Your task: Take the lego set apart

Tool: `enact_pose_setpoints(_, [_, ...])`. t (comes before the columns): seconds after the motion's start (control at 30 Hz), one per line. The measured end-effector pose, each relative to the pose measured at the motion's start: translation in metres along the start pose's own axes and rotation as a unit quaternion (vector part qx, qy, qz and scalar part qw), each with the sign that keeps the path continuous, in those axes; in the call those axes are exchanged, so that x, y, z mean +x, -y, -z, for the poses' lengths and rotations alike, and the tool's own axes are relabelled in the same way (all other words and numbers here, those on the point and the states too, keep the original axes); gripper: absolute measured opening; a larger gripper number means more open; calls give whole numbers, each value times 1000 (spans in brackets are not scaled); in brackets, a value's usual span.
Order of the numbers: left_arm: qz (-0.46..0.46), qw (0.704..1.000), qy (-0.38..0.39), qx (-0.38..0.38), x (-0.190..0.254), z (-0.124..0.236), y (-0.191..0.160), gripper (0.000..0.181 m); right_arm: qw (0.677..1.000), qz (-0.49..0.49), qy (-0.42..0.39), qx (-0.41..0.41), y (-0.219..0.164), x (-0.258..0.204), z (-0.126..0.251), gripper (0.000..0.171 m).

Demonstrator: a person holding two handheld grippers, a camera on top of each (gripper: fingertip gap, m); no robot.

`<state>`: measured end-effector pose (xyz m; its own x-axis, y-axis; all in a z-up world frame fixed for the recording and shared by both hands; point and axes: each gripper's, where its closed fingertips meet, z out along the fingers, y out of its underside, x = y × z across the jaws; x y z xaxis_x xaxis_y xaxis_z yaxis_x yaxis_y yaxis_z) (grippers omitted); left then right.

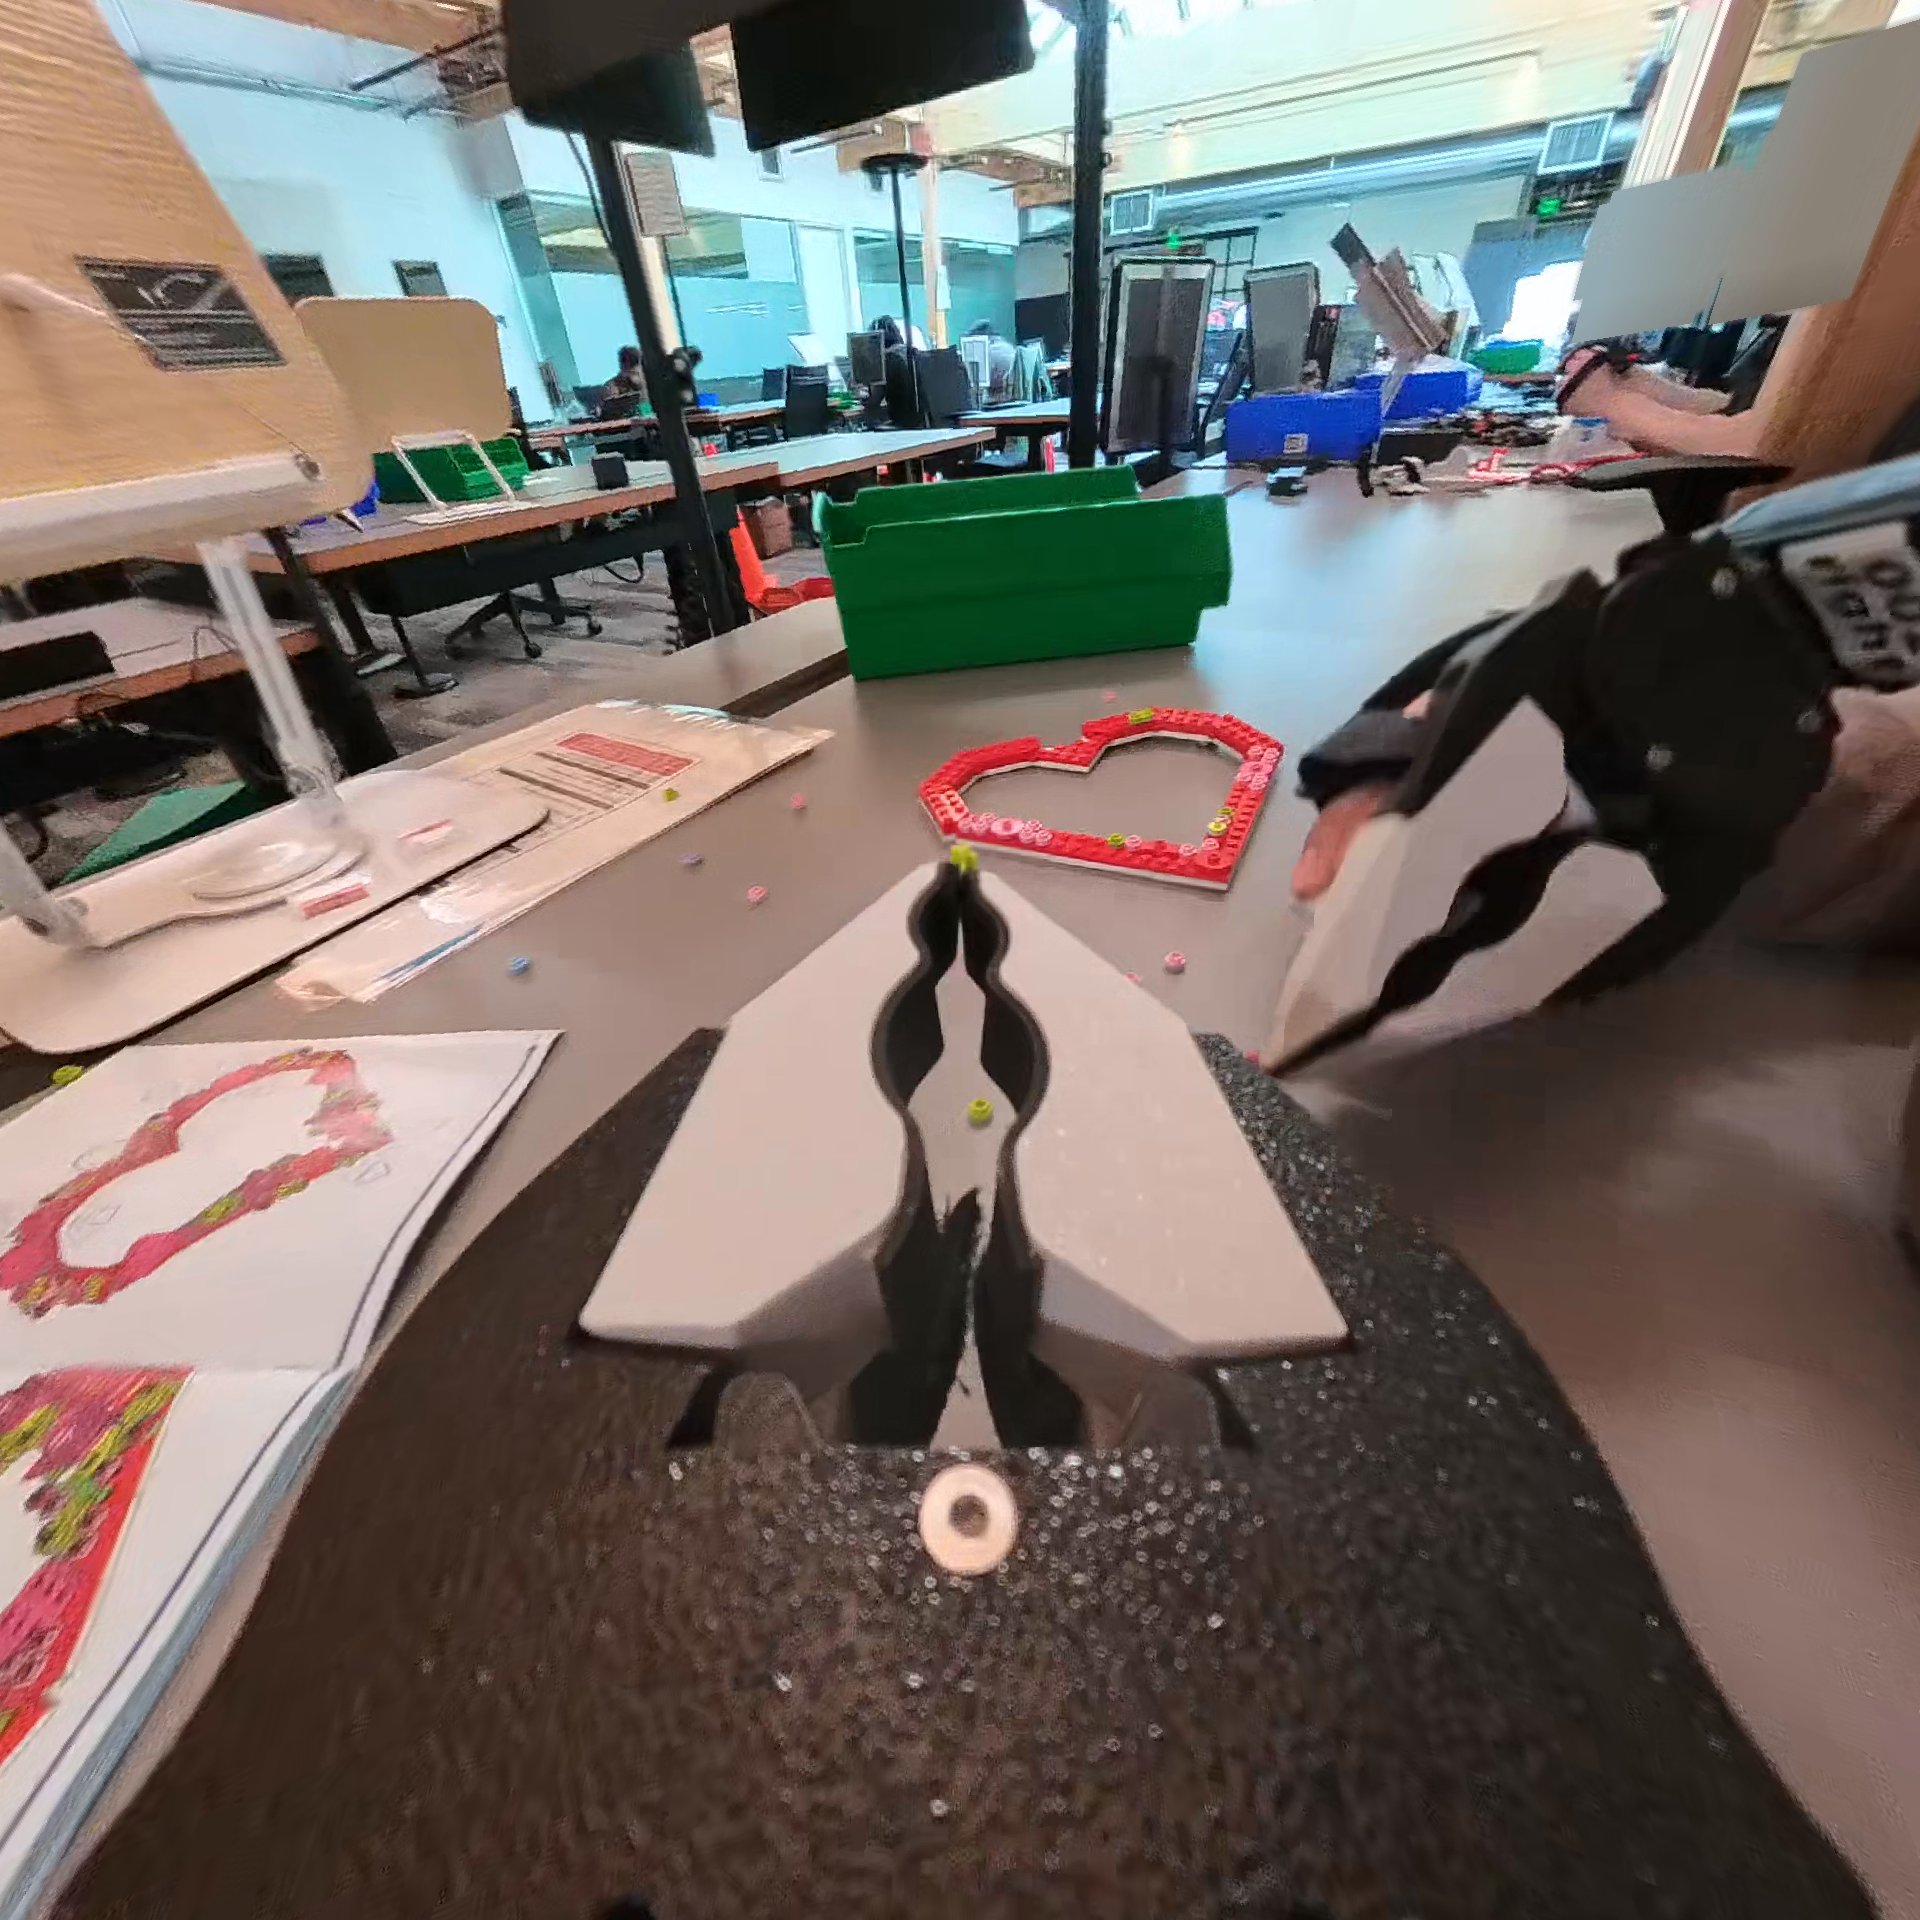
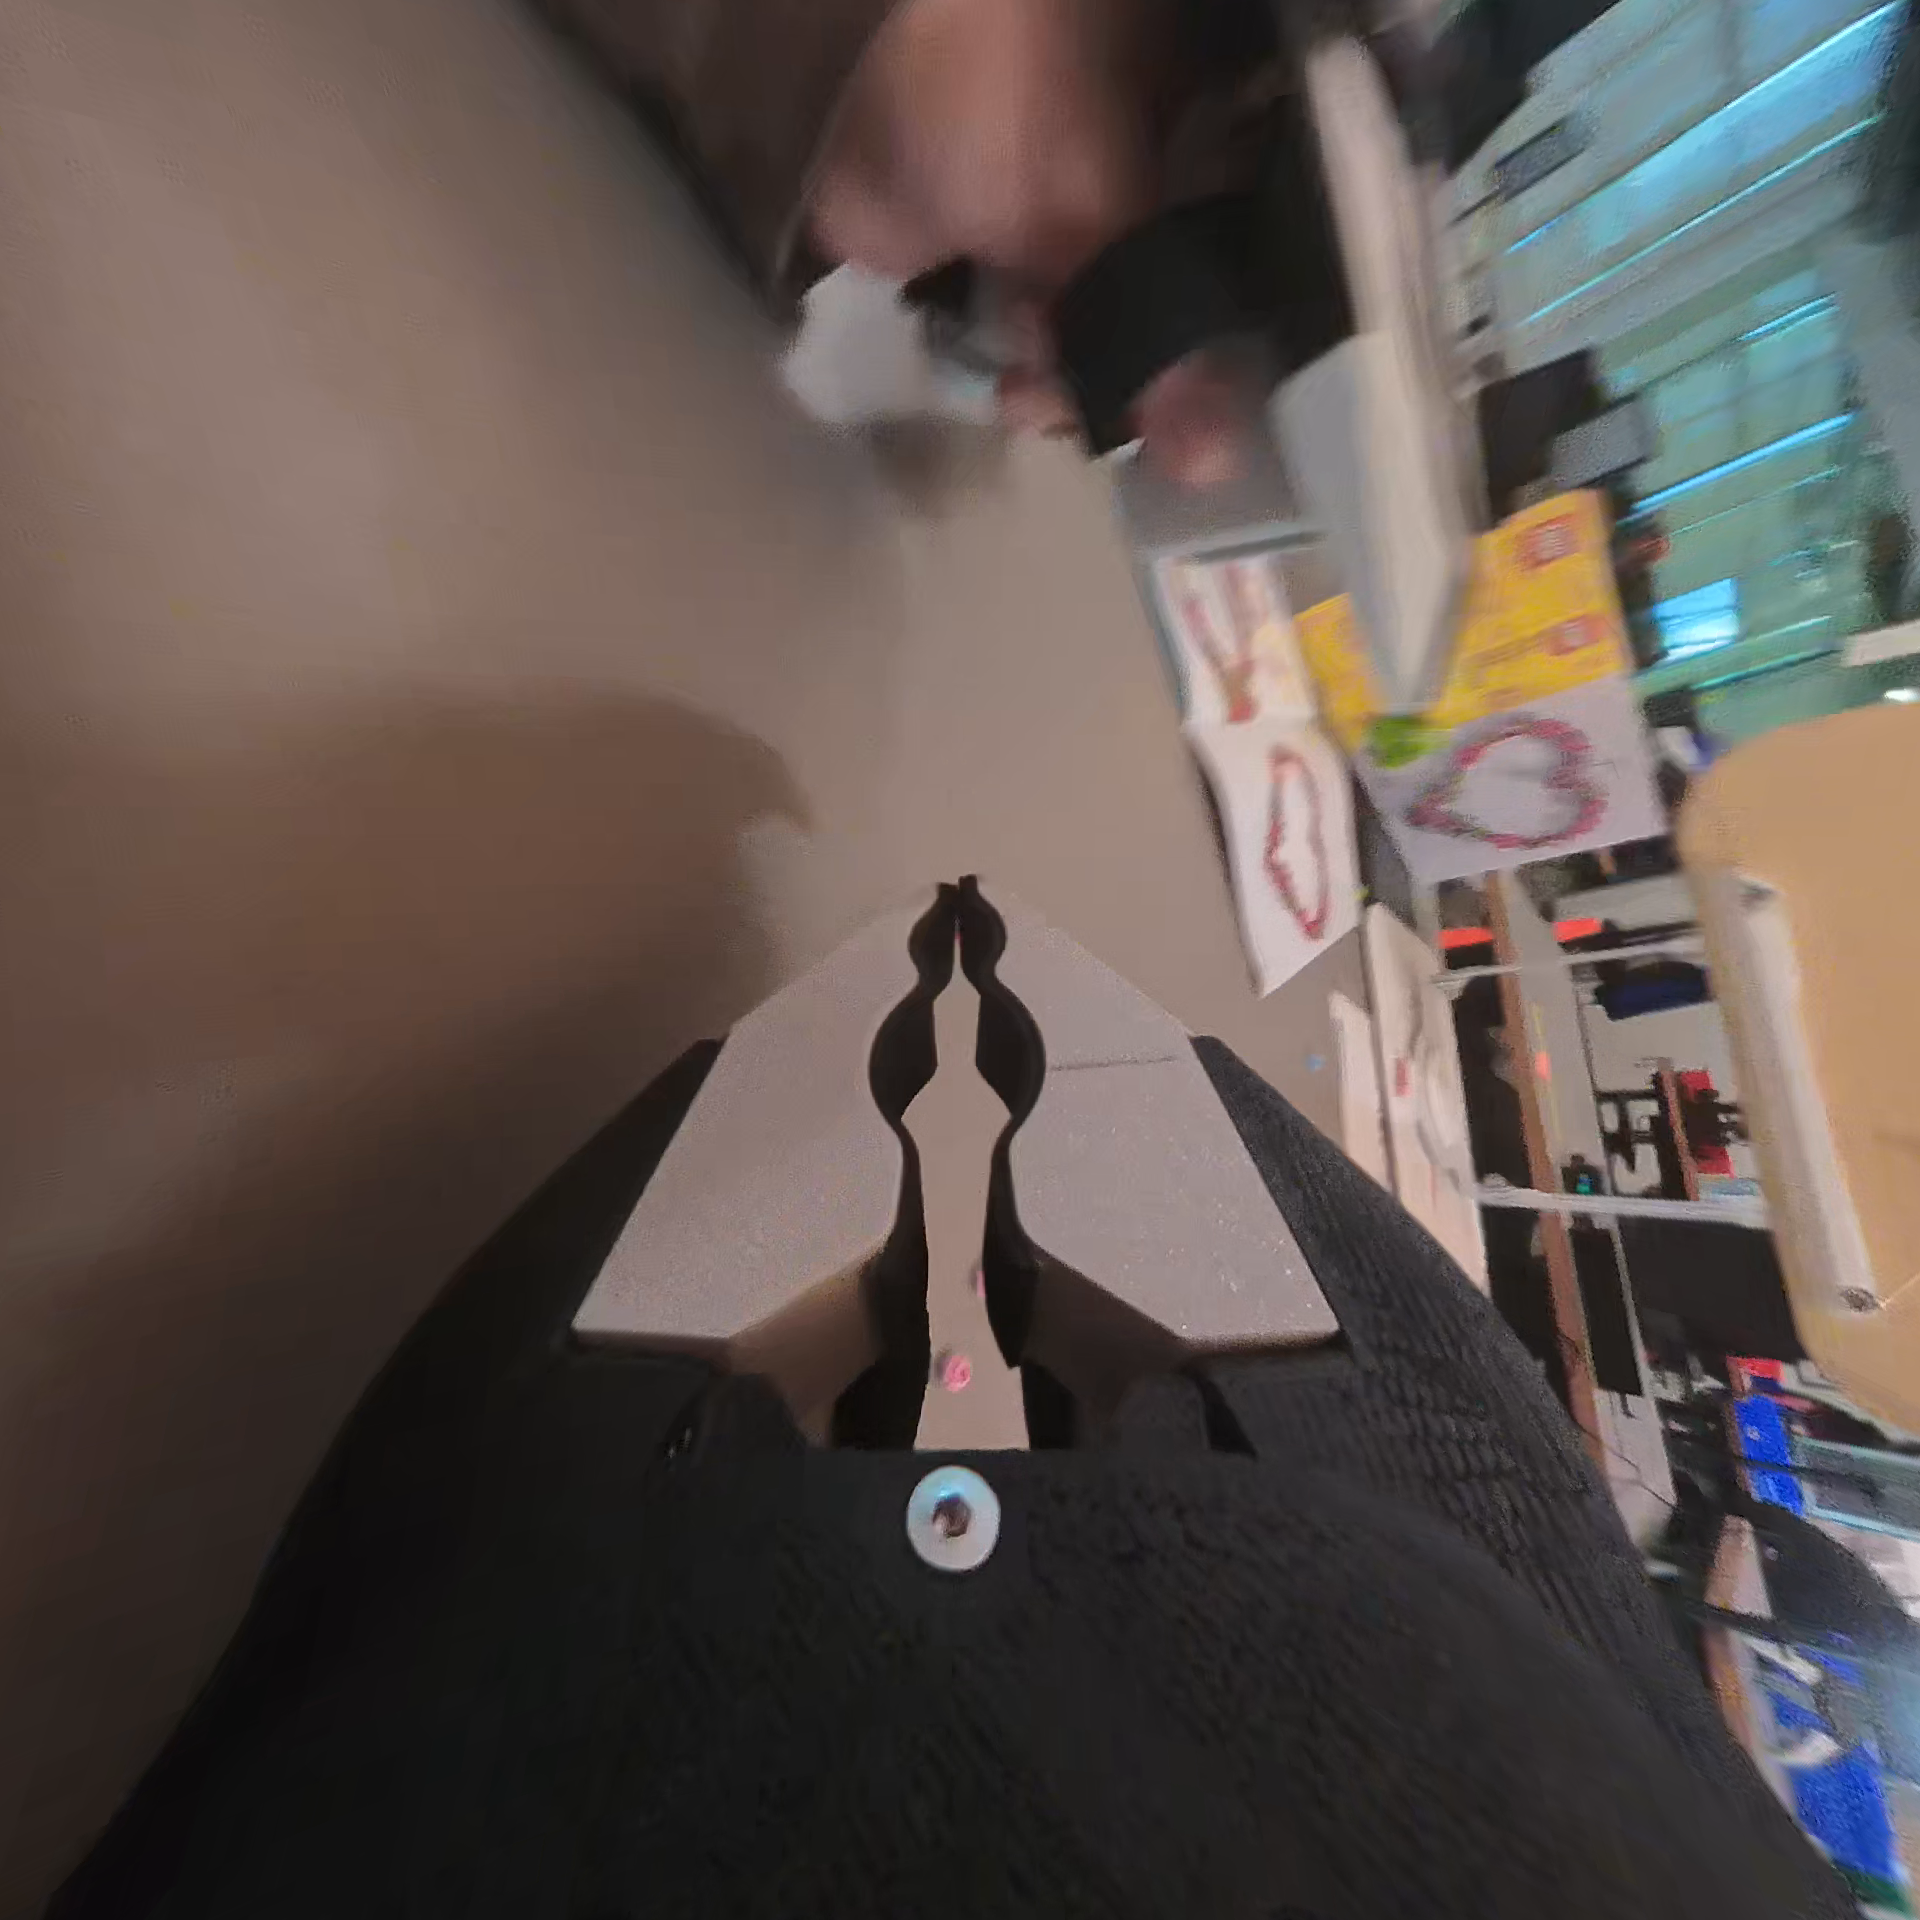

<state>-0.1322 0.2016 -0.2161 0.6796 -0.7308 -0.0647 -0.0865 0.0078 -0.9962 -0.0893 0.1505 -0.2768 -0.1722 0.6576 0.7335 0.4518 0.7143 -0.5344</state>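
Left gripper (image 1: pixel 961 873) pinched on tiny lime-green stud (image 1: pixel 963 857); right gripper (image 2: pixel 961 899) closed. Rigid red heart-shaped brick frame (image 1: pixel 1101 795) mid-table: probably light, best gripped by rim.

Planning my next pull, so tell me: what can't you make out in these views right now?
1. Left wrist view: what the bin holds, hidden by its front wall.
2. Left wrist view: how firmly the left gripper pinches the lime piece; too small to tell.
3. Right wrist view: the pink speck between the right gripper tips; too small to identify.
4. Right wrist view: the heart is out of frame, and the background is motion-blurred.
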Motion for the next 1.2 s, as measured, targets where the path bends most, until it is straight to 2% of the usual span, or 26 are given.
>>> enact_pose_setpoints(0.03, [-3, 1000, 3, 4, -2, 2, 3, 0, 999, 3, -35, 23, 7, 11, 4, 0])
enact_pose_setpoints(0.1, [-19, 999, 21, 15, -11, 5, 11, 0, 991, 51, -111, 49, 18, 27, 12, 0])
enact_pose_setpoints(0.17, [-32, 999, 31, 19, -14, 9, 15, 0, 984, 66, -150, 63, 23, 33, 16, 0])
enact_pose_setpoints(0.27, [-57, 994, 83, 34, -32, 26, 30, 0, 981, 3, -173, 93, 24, 42, 21, 0])
enact_pose_setpoints(0.33, [-65, 983, 168, 21, -63, 51, 42, 0, 975, -54, -179, 119, 24, 48, 25, 0])
enact_pose_setpoints(0.47, [-49, 930, 357, -69, -136, 131, 50, 0, 968, -118, -153, 161, 28, 44, 21, 0])
enact_pose_setpoints(0.63, [41, 852, 464, -239, -202, 211, 14, 4, 968, -137, -106, 179, 30, 32, 10, 0])
enact_pose_setpoints(0.77, [105, 831, 468, -281, -224, 231, -1, 40, 963, -166, -90, 192, 29, 33, 10, 0])
enact_pose_setpoints(0.87, [137, 817, 468, -308, -229, 240, -9, 56, 959, -181, -88, 199, 29, 34, 12, 0])
enact_pose_setpoints(0.9, [160, 821, 456, -306, -228, 238, -11, 60, 958, -185, -86, 201, 29, 34, 13, 0])
enact_pose_setpoints(1.03, [279, 841, 390, -250, -222, 225, -10, 75, 955, -199, -80, 207, 28, 35, 13, 0])
enact_pose_setpoints(1.2, [385, 838, 335, -194, -225, 230, -3, 94, 949, -220, -72, 212, 26, 37, 14, 0])
